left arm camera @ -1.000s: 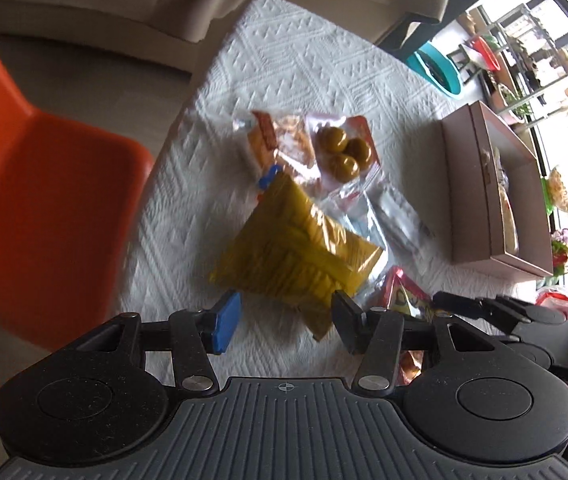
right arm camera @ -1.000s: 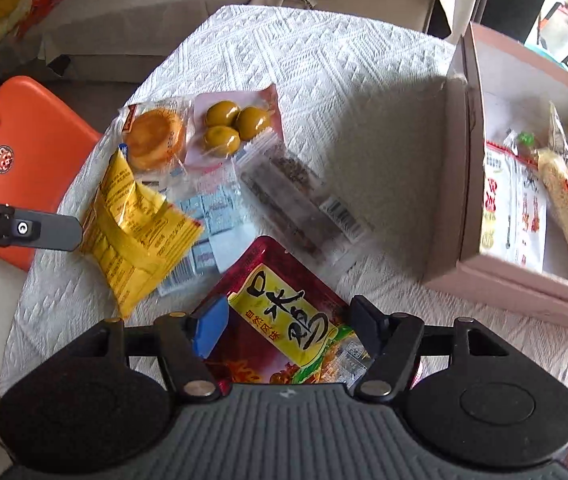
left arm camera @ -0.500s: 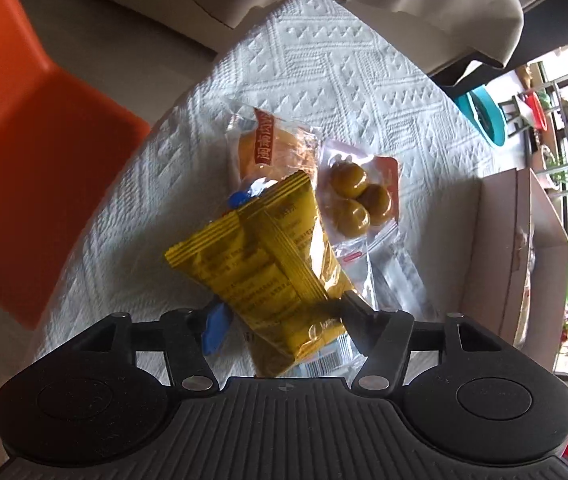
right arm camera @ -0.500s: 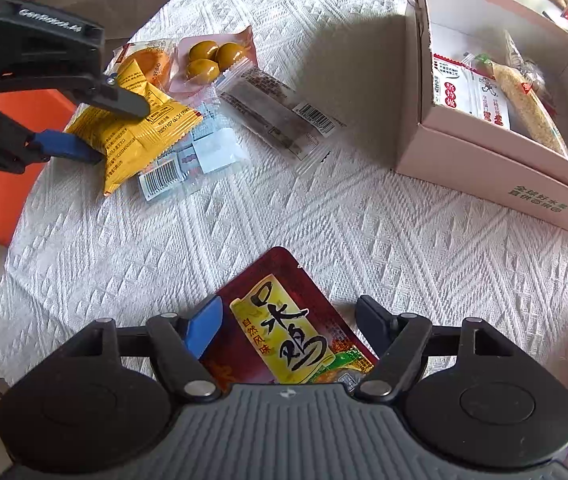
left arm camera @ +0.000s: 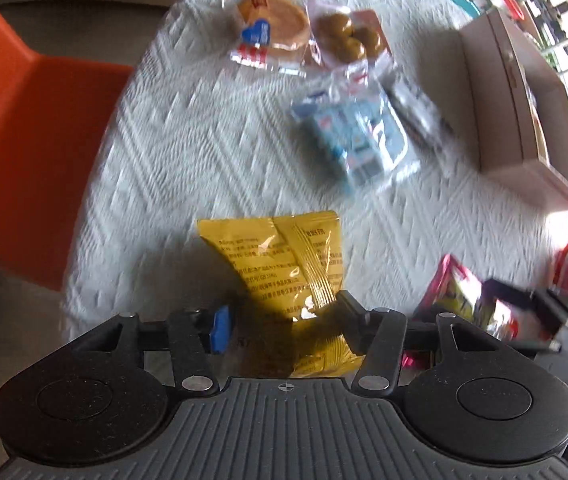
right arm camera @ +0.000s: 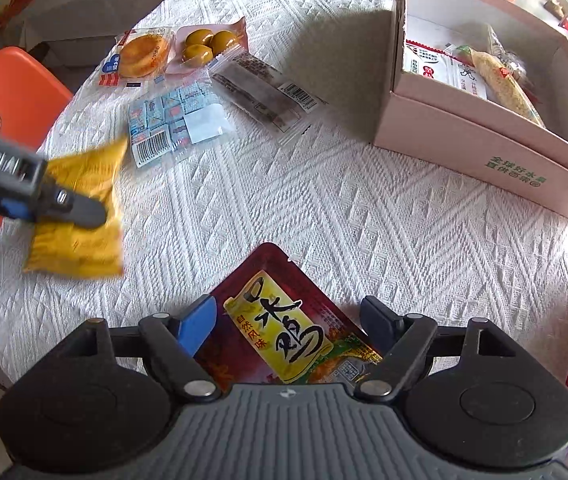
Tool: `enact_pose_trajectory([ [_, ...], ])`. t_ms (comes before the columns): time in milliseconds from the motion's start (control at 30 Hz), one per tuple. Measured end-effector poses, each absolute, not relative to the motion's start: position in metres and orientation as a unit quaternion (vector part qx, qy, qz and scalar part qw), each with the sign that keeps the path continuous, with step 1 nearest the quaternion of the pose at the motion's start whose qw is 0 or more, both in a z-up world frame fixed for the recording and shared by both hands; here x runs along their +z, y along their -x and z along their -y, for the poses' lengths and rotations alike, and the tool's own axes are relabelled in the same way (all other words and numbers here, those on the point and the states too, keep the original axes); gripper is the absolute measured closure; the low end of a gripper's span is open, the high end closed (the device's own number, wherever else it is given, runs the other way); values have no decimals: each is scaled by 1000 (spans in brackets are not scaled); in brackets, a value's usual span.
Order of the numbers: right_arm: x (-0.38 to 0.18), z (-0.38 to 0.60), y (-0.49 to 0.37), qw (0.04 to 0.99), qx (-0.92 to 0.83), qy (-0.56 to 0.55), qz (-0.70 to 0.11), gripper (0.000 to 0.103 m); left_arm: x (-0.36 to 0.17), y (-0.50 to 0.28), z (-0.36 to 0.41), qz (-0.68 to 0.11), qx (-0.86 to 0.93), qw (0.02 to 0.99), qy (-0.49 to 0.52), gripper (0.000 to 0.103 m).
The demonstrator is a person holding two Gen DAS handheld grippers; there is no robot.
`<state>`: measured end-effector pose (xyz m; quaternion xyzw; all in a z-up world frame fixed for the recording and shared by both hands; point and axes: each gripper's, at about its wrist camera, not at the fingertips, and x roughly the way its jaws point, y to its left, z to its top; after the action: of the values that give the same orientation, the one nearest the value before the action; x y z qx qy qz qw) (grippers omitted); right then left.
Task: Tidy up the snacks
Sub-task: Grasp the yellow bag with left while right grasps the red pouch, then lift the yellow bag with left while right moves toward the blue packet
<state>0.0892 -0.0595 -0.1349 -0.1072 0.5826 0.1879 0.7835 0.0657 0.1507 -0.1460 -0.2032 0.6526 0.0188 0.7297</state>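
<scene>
- Step in hand (judged): sorting loose snack pkts off the tablecloth (right arm camera: 324,200) into the pink box (right arm camera: 484,148); both tools are working one pkt each.
- L gripper (left arm camera: 282,320): points steeply down; yellow pkt (left arm camera: 280,256) sits between the fingers, its lower end under the tool. Jaws are closing. Black finger touches the pkt's right edge; blue pad (left arm camera: 220,326) stands just beside the left edge. Firm clamp: cannot tell, so read as not yet gripped.
- R gripper (right arm camera: 288,324): red pkt (right arm camera: 280,320) lies flat between the fingers, gaps showing on both sides. Jaws are opening; nothing pinched.
- Pink box: ahead and right of R gripper, lid off, several pkts already inside.
- Remaining items, ahead of both tools: round cake pkt (right arm camera: 140,56), olive-ball pkt (right arm camera: 204,46), blue candy pkt (right arm camera: 176,118), dark bar pkt (right arm camera: 264,92).
- Next move (judged): L gripper needs full closure on the yellow pkt, then lift and carry across to the box. Foil is slick and crumples, so grip needs to land well in from the edge.
- R gripper must re-close before any lift.
</scene>
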Motion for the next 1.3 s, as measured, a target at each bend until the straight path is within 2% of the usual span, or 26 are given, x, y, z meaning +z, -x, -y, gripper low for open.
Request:
enact_pose_trajectory([
  [100, -130, 51, -95, 780, 199, 121, -581, 25, -145, -46, -154, -663, 36, 729, 166, 44],
  [333, -104, 0, -127, 789, 244, 123, -551, 25, -147, -35, -166, -657, 57, 728, 189, 44],
  [667, -135, -81, -164, 765, 254, 177, -564, 25, -145, -31, -171, -644, 67, 731, 217, 45],
  [700, -135, -81, -161, 766, 253, 180, -562, 27, -145, -30, -171, -643, 67, 731, 218, 45],
  [733, -135, -79, -158, 768, 252, 184, -560, 35, -145, -28, -172, -642, 67, 732, 218, 45],
  [833, -131, -73, -146, 766, 255, 196, -556, 41, -144, -27, -171, -641, 68, 733, 217, 45],
  [1100, -127, -26, -104, 749, 242, 149, -598, 42, -145, -32, -166, -639, 71, 738, 206, 42],
  [1300, -116, 9, -61, 748, 258, 137, -596, 40, -145, -36, -160, -641, 72, 740, 191, 40],
])
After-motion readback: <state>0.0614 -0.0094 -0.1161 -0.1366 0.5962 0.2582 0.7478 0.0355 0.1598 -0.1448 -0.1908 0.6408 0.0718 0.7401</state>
